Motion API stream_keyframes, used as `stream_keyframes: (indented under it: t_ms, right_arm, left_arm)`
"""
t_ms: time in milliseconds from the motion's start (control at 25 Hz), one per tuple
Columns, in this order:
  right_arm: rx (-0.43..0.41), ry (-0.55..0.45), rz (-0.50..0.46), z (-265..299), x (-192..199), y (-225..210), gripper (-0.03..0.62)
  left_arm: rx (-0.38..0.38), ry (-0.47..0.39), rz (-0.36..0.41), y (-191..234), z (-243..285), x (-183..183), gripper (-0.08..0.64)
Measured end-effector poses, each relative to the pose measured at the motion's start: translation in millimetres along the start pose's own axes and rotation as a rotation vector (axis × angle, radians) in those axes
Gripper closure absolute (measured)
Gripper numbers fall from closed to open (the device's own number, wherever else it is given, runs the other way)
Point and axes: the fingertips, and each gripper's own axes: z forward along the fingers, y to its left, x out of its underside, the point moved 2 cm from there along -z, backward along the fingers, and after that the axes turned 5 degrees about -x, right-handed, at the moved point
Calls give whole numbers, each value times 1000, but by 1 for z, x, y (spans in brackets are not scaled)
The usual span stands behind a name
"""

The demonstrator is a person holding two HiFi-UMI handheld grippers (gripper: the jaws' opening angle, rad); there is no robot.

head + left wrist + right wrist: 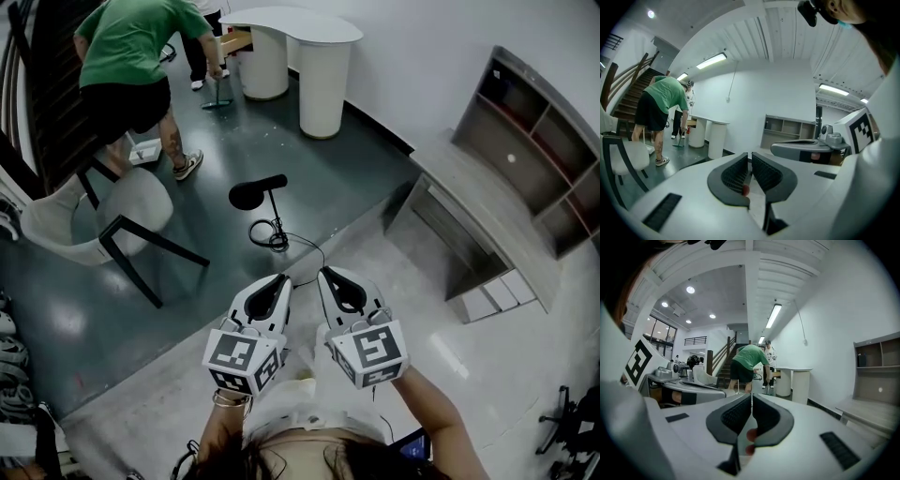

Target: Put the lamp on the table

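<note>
A black desk lamp [257,192] lies on the dark floor ahead of me, its round base [270,234] and thin cord [305,246] nearest my hands. The white table [298,25] on two round legs stands further back; it also shows in the left gripper view [710,123] and the right gripper view [793,370]. My left gripper [281,280] and right gripper [328,275] are held side by side, a short way short of the lamp base. Both are shut with nothing between the jaws [750,162] [751,405]. The lamp is hidden in both gripper views.
A person in a green shirt [131,47] bends over near the table, beside a second person. A white chair with black legs [89,220] stands at the left. A grey shelf unit and low bench [525,141] line the right wall. A step edge [356,220] divides dark floor from light floor.
</note>
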Motion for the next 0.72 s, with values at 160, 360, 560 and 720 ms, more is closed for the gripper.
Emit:
stream_keyframes:
  t_ms: [160,360,560,720]
  right_arm:
    - [-29,-3,4,21,-2,-18,568]
    - [-70,1,9,46,-5,-48,568]
    - [-98,11,-8,68,-7,-81,568]
    - [-125,19,1,84,-8,-102,568]
  left_arm:
    - [-27,2,-6,11,22,-2,528]
    - [-56,10,0,19,59,-10,528]
    - [-75,5,-1,25,98,-22,528]
    - [-88,10,-15,30,123,-25,528]
